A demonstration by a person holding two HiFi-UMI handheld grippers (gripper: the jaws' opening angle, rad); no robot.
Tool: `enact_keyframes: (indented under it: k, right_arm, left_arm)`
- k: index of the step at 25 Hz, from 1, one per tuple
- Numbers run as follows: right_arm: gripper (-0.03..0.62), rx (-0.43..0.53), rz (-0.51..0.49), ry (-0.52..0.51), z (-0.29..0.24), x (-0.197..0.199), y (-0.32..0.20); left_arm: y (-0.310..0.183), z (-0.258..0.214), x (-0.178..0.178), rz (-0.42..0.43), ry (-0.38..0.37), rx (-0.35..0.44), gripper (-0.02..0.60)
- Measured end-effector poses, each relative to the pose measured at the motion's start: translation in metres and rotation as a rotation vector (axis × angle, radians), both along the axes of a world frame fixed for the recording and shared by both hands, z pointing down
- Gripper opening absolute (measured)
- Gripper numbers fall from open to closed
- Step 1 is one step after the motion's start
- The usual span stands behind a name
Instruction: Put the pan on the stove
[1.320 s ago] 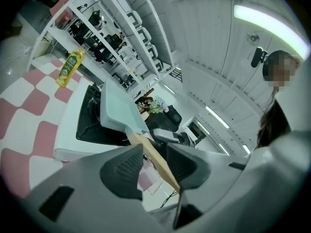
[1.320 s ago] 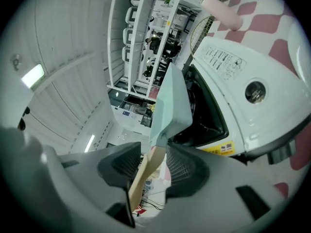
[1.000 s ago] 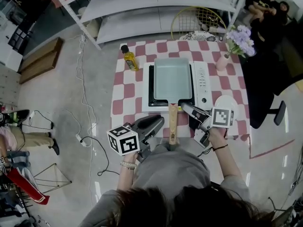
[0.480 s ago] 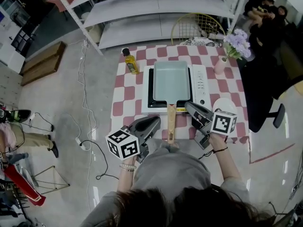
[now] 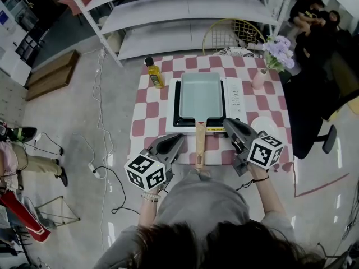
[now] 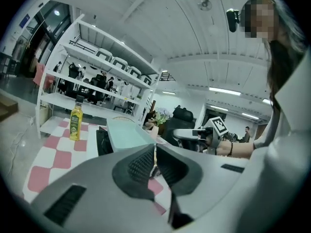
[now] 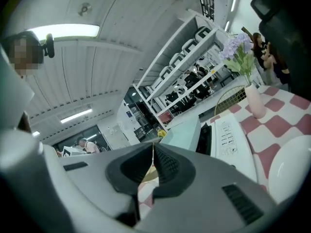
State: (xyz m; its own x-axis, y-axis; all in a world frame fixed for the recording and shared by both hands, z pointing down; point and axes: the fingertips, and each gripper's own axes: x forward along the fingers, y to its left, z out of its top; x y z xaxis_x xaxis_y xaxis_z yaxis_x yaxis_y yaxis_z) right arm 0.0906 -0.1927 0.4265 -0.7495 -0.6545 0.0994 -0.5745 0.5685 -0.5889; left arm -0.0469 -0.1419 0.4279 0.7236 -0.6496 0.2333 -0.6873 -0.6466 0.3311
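Just closed fully and empty: left gripper [image 5: 180,138] and right gripper [image 5: 226,121]. Between them, handle [image 5: 199,144] of pan [image 5: 201,94], open room either side. Ahead, stove [image 5: 237,97] mostly hidden under pan.

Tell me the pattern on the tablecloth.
The tablecloth has pink and white checks, clearest in the head view.

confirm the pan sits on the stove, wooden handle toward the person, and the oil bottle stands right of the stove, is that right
No. The head view shows the oil bottle left of the stove. The pan sits on the stove, wooden handle toward the person.
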Motion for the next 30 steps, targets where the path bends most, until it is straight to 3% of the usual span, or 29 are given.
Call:
enact_keyframes:
  k: [6, 19, 30]
  right_arm:
    - [0.026, 0.12, 0.032, 0.085, -0.007, 0.008, 0.0]
    - [0.026, 0.255, 0.042, 0.178, -0.008, 0.016, -0.002]
    - [0.023, 0.261, 0.041, 0.202, -0.001, 0.021, -0.004]
  left_arm:
    - [-0.002, -0.004, -0.004, -0.02, -0.07, 0.068, 0.034]
    - [-0.006, -0.008, -0.013, -0.066, -0.098, 0.155, 0.034]
    - [-0.008, -0.005, -0.015, -0.086, -0.108, 0.15, 0.034]
